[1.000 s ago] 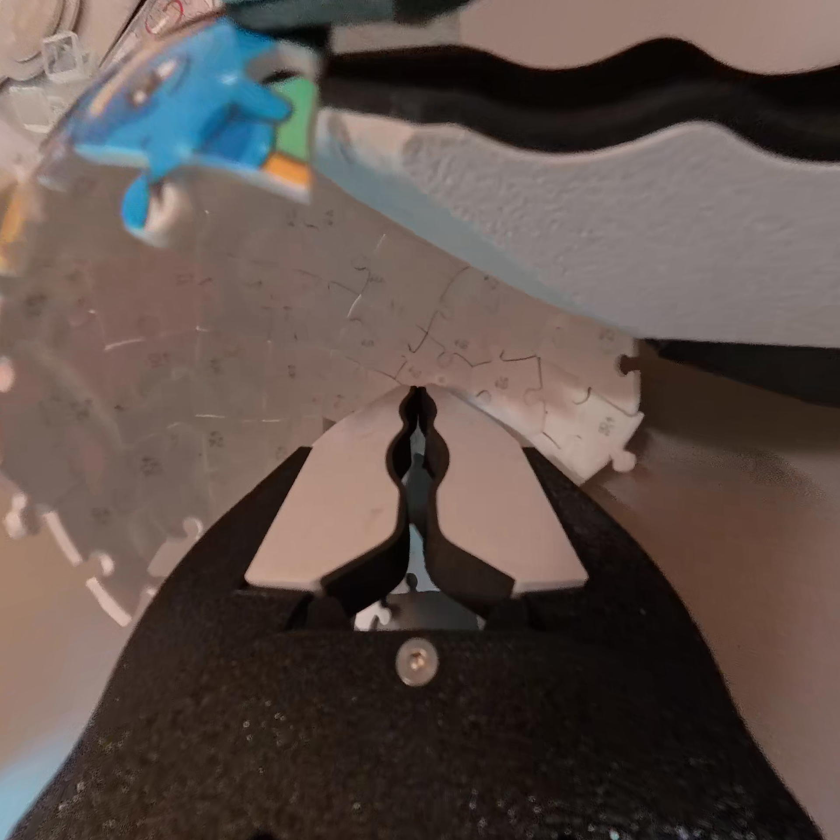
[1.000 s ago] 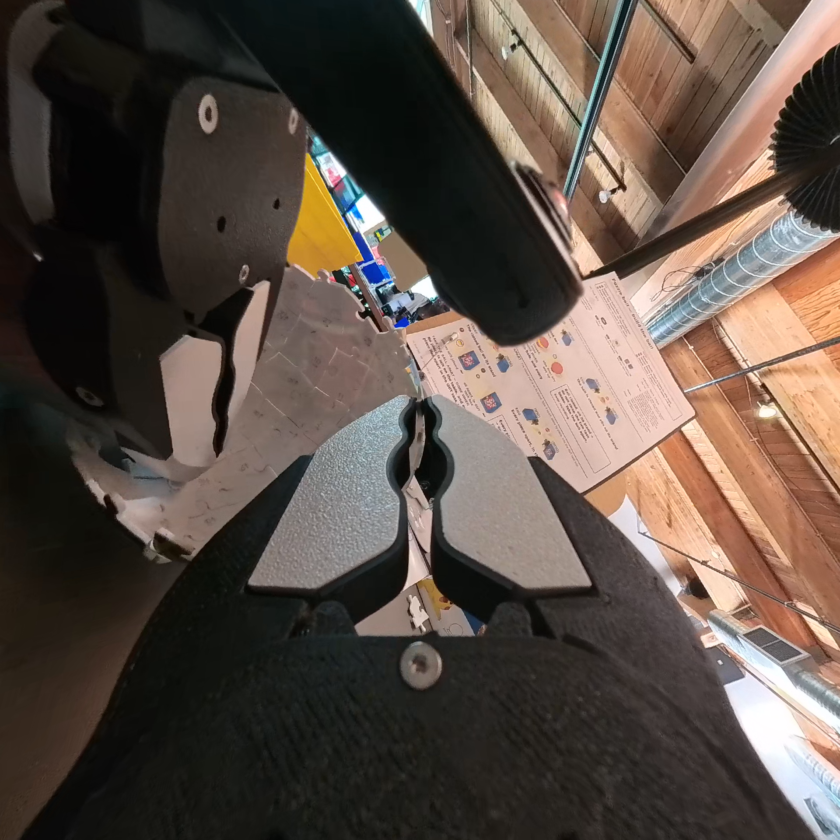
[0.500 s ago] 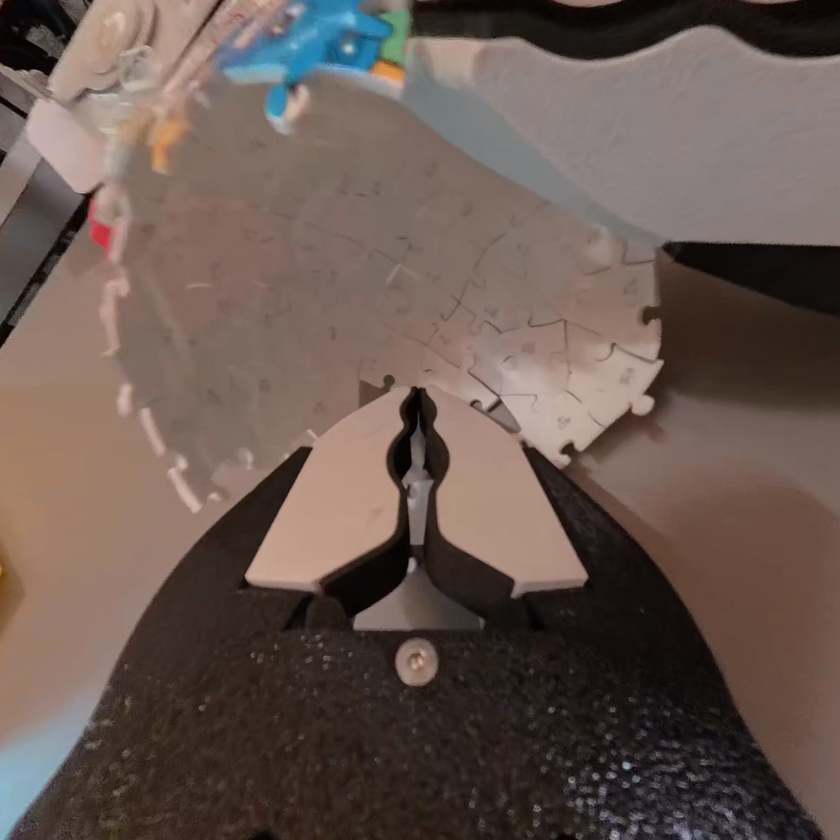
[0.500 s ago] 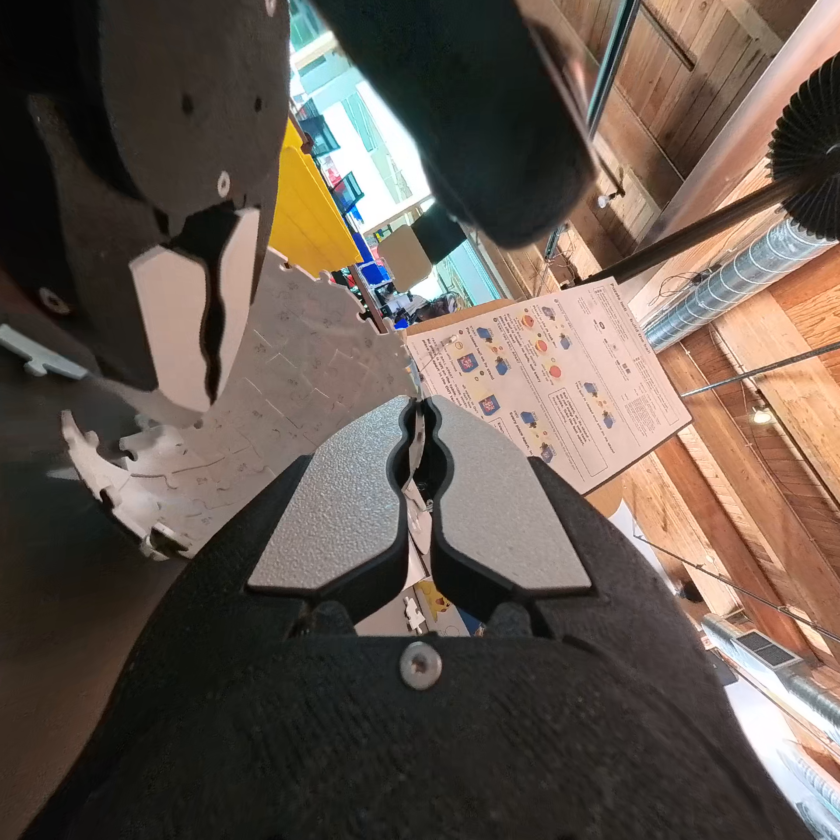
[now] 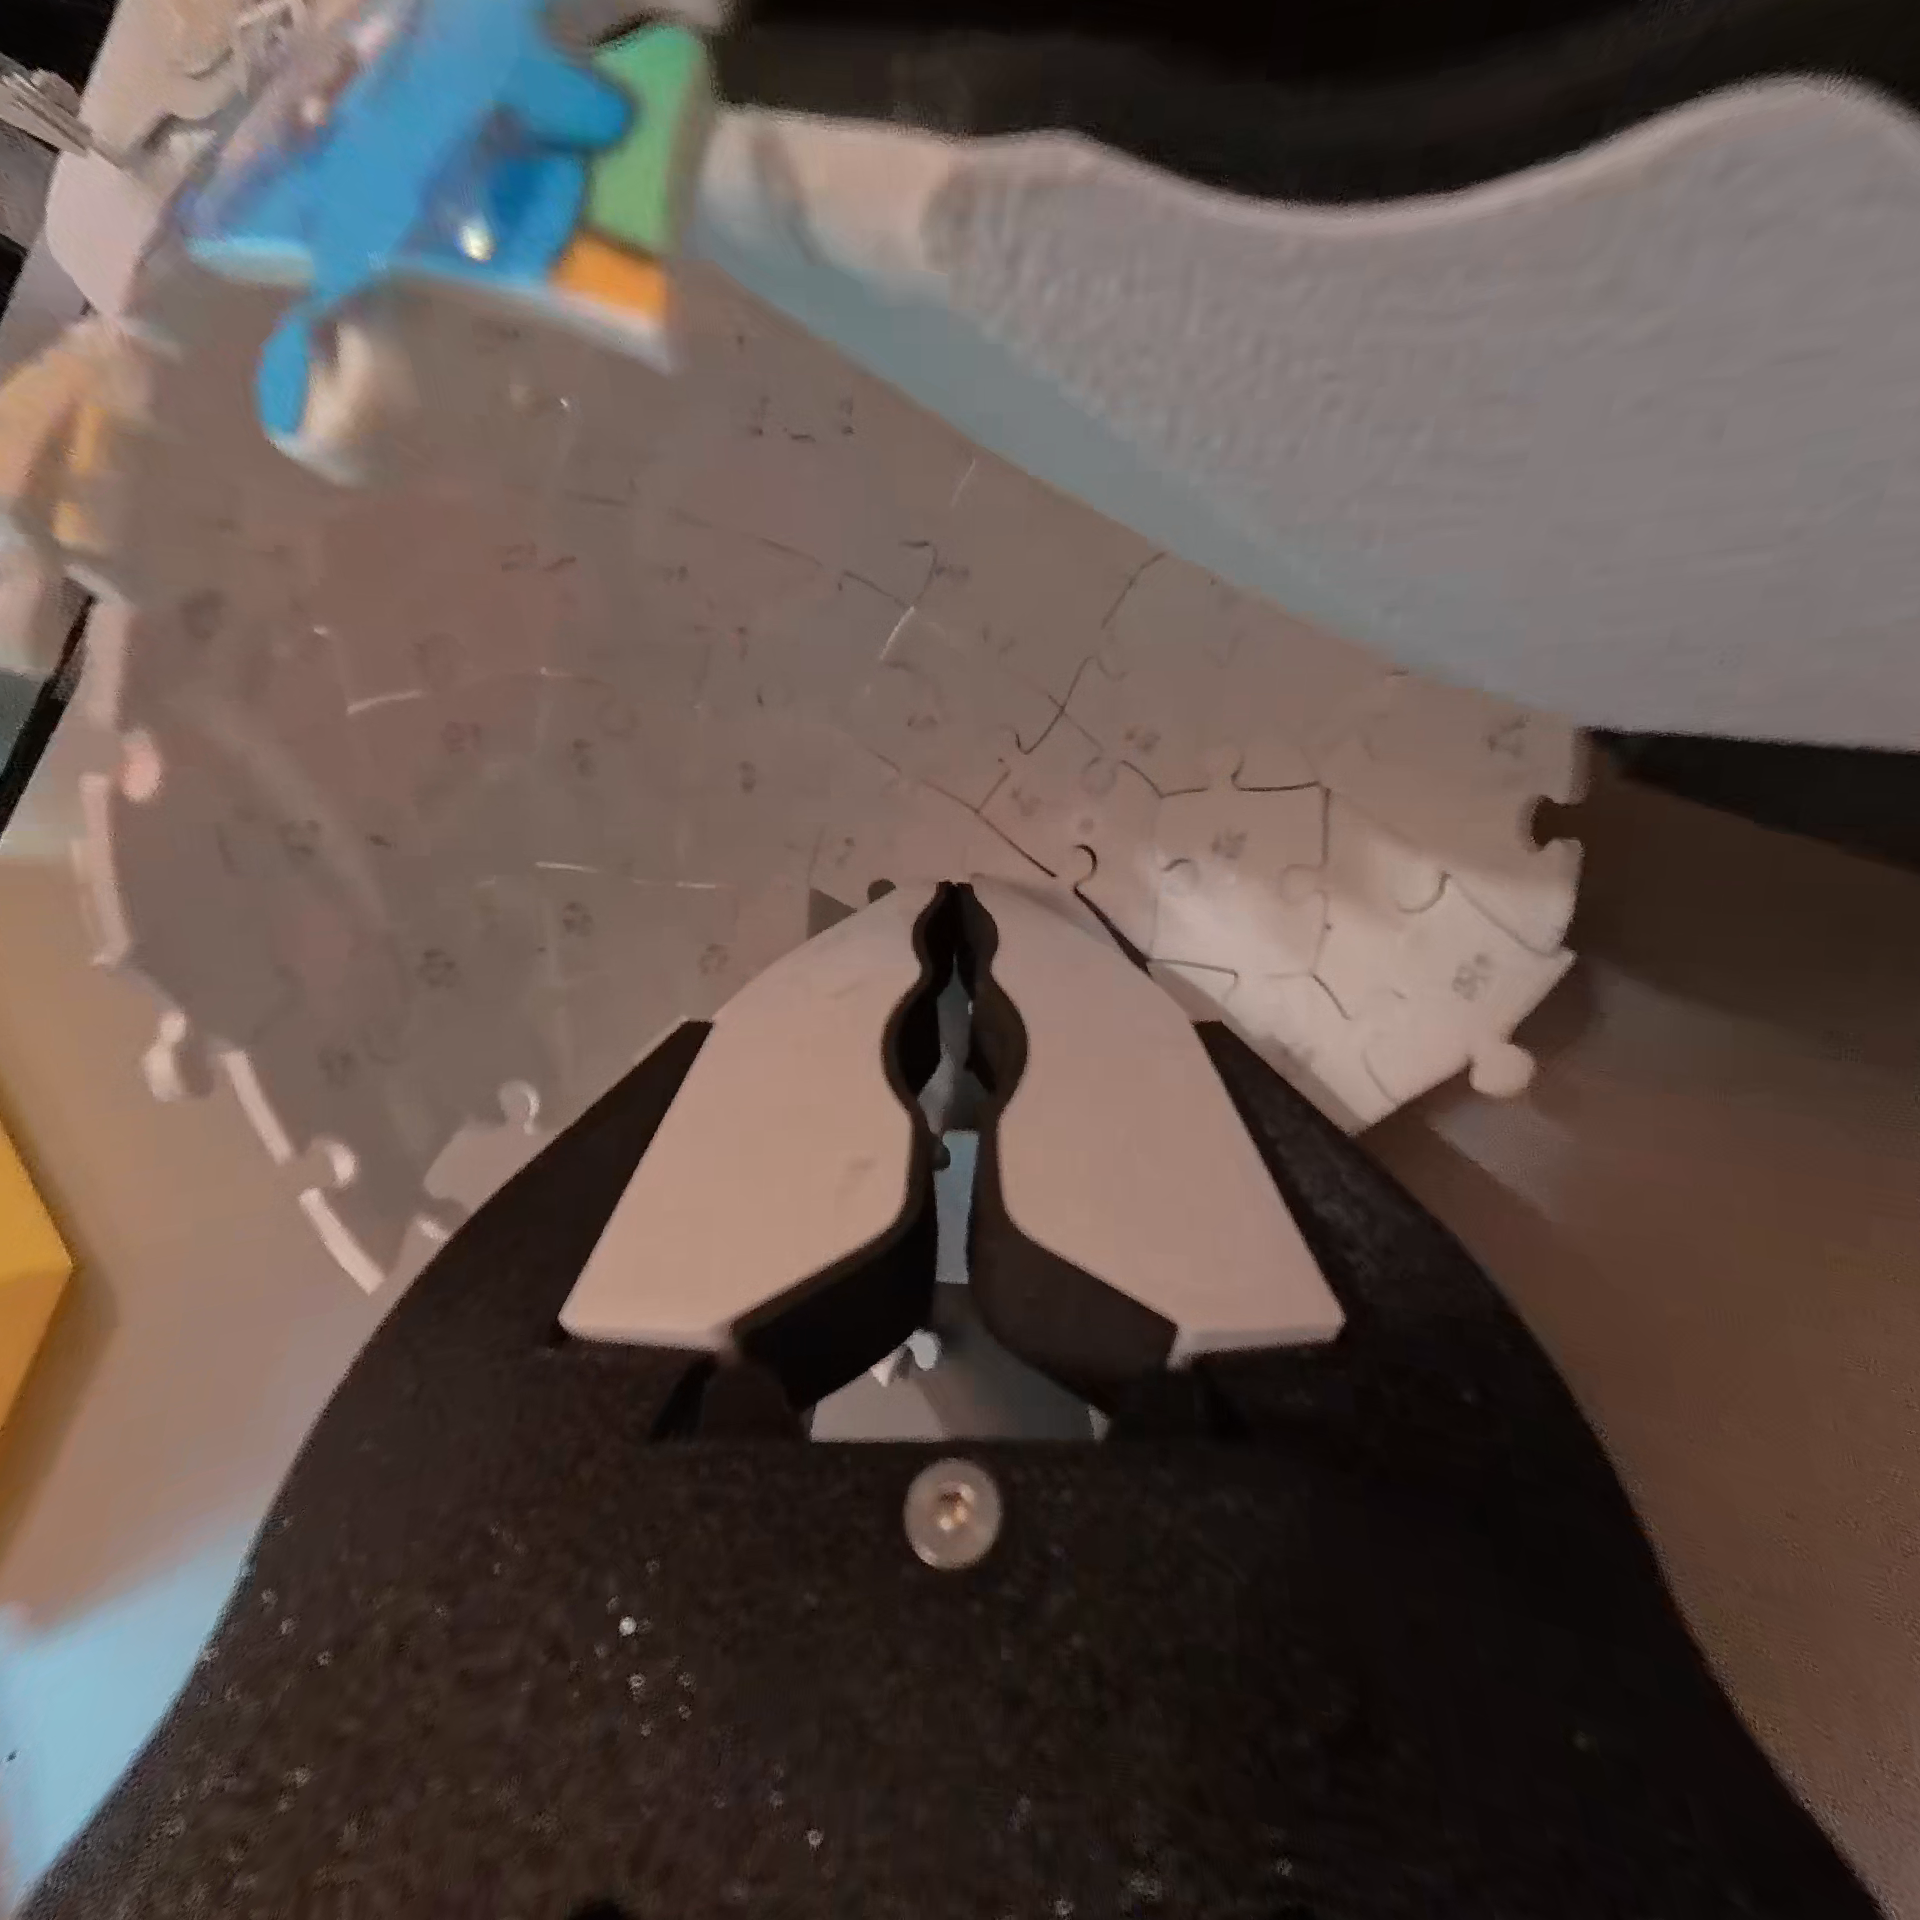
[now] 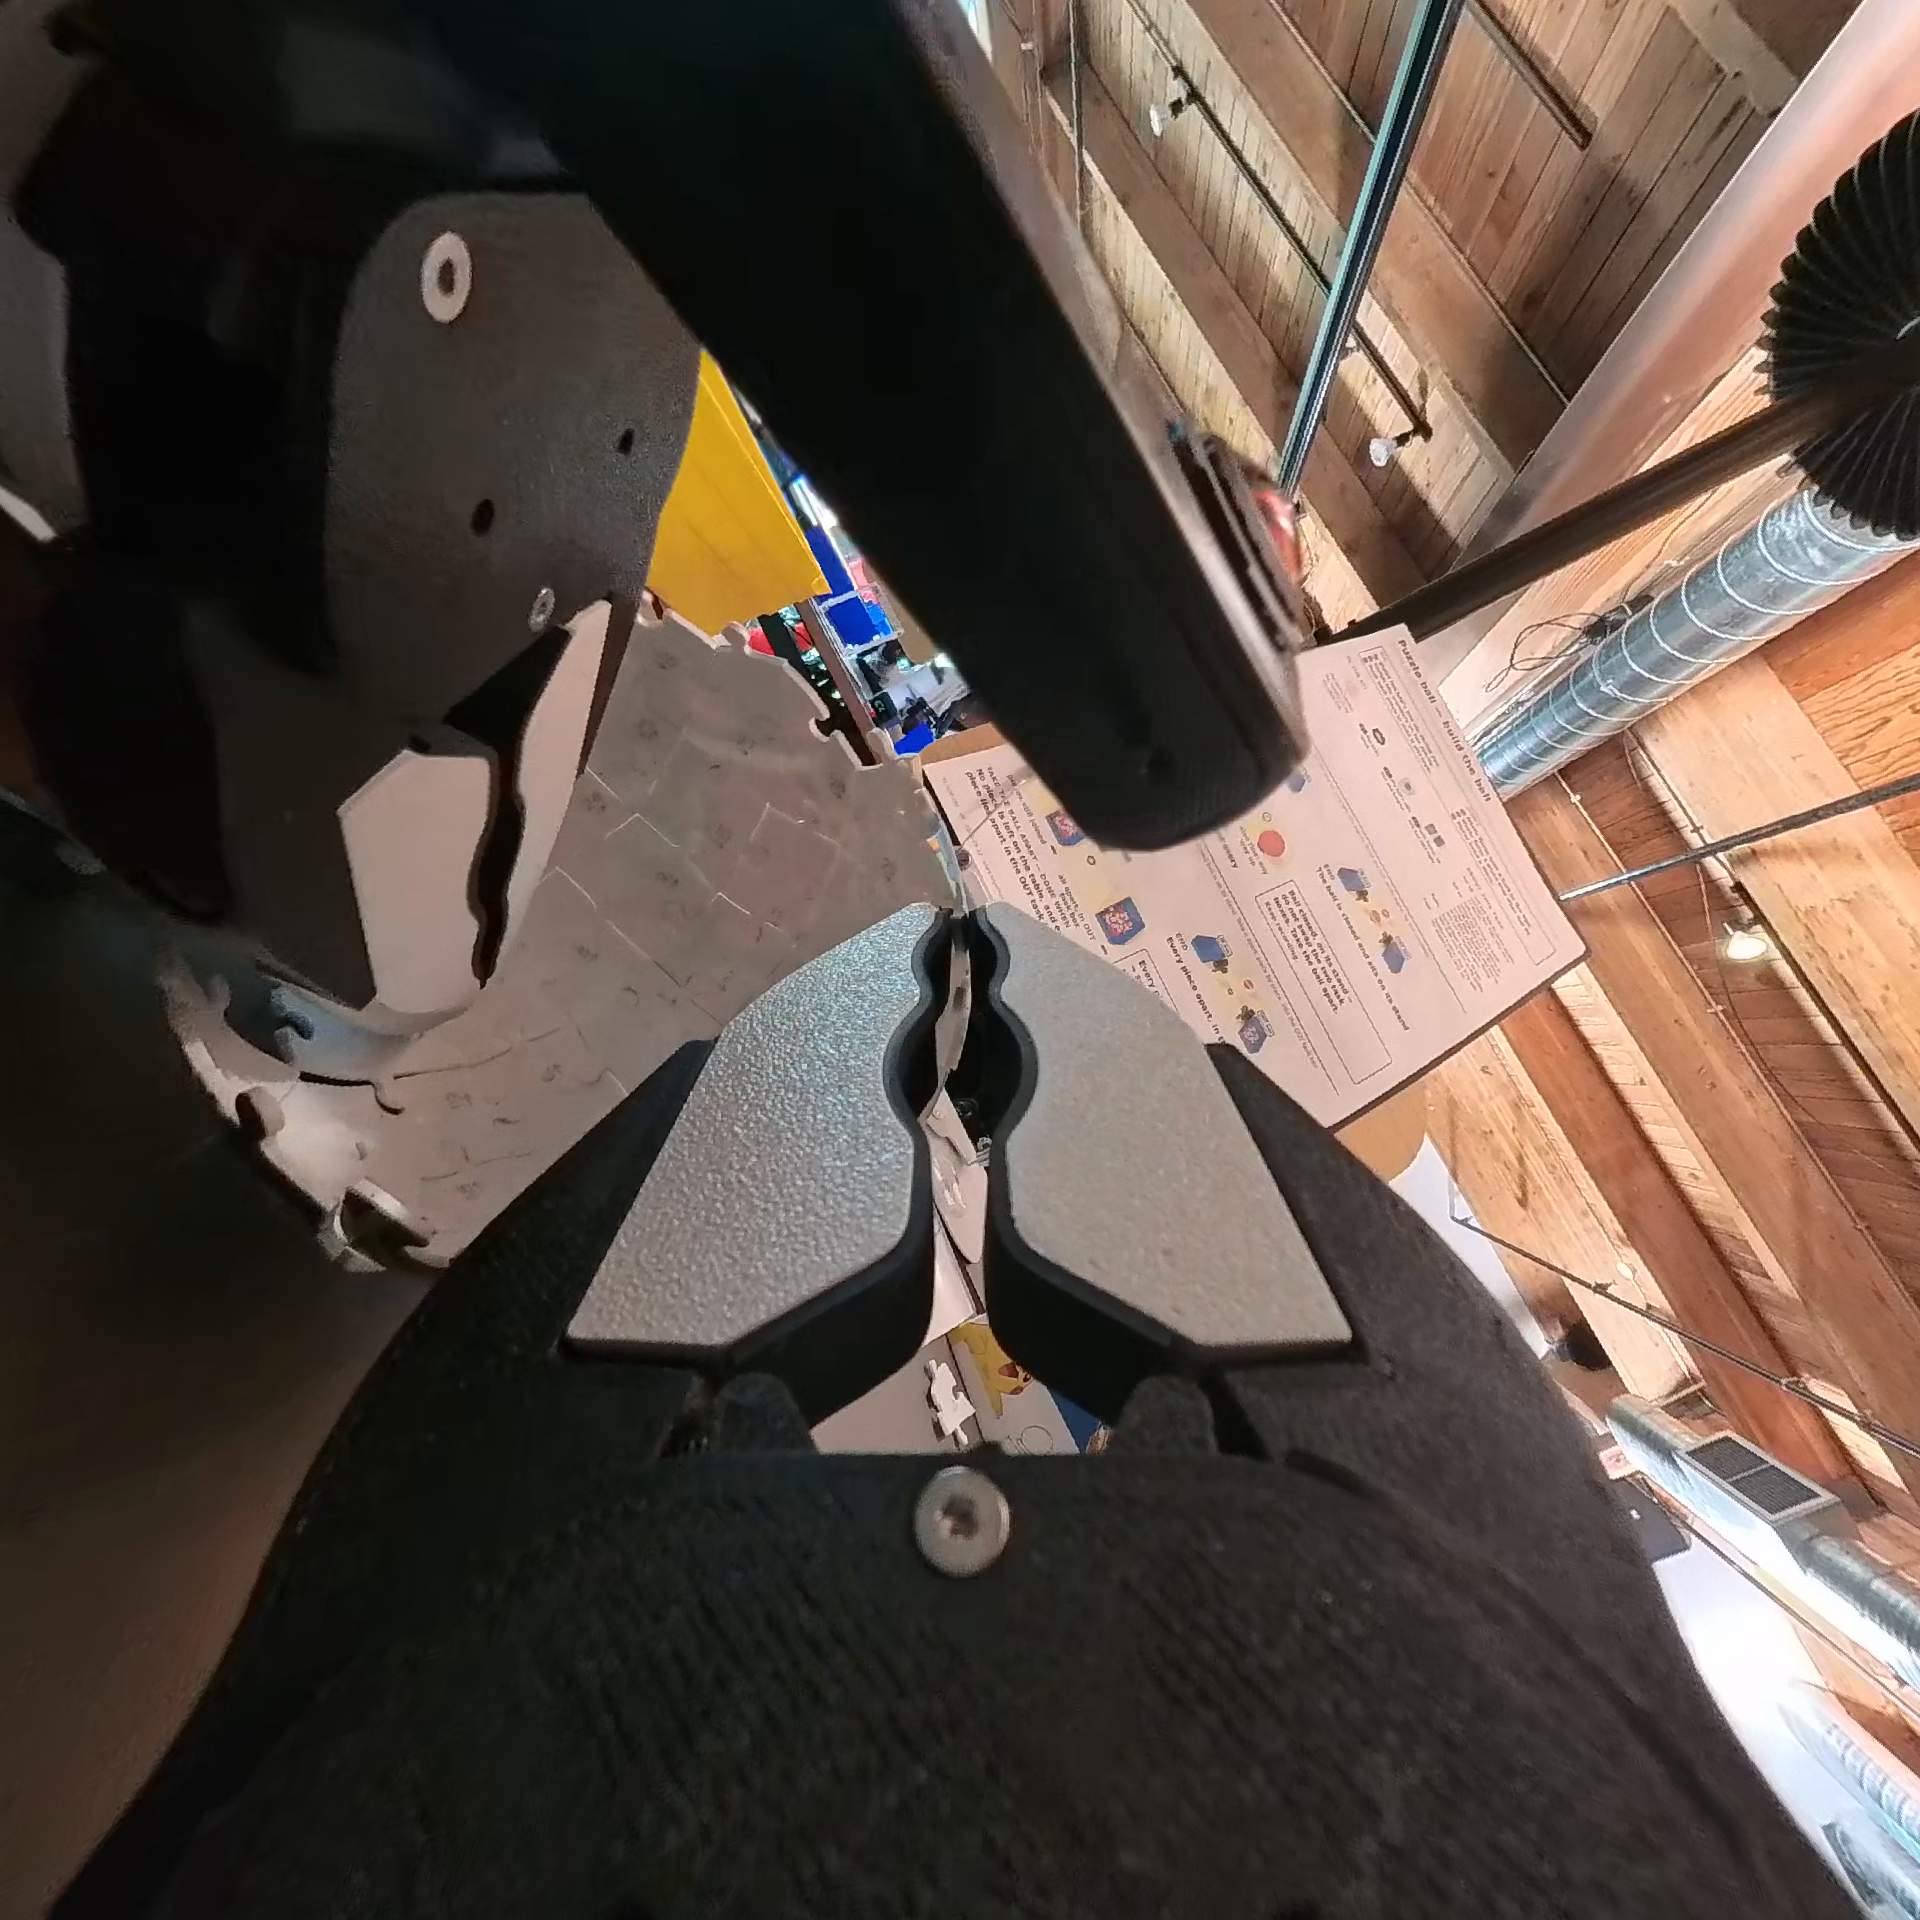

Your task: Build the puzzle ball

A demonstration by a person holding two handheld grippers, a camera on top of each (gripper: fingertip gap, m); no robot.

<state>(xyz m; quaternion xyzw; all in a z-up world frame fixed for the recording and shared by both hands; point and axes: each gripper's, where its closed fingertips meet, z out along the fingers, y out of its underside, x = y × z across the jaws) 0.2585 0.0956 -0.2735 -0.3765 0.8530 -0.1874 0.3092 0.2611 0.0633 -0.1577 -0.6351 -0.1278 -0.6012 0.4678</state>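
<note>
Change: since the previous frame the curved shell had swung back up and closer in the left wrist view, filling the middle of the frame again, and the far tongs had dropped lower across the right wrist view.
Left tongs [image 5: 951, 914]: pressed together on the lower rim of the puzzle shell [image 5: 644, 707], a thin grey edge showing in the slot between the pads.
Right tongs [image 6: 961, 925]: likewise clamped on a thin sliver of the shell's edge, seen edge-on between the pads; their pale finger [image 5: 1351, 416] crossed the upper right of the left wrist view.
Task's thing: the partly built puzzle ball, a grey bowl of joined pieces, hung in the air between the two tongs, centre and left of both frames.
Why held so: two grips on separate rim points probably kept the flexible shell from sagging or popping apart while it was turned.
Coloured piece [image 5: 436, 177]: blue, green and orange, blurred, at the upper left by the shell's far rim; whether attached I cannot tell.
Edges: knobs and sockets lined the free rim at lower left and right, open for more pieces.
Room: bare surface [image 5: 1714, 1299] lay at the right; a yellow block [image 5: 26, 1309] sat at the left edge.
Instruction sheet [image 6: 1299, 904]: stood behind, right of centre.
</note>
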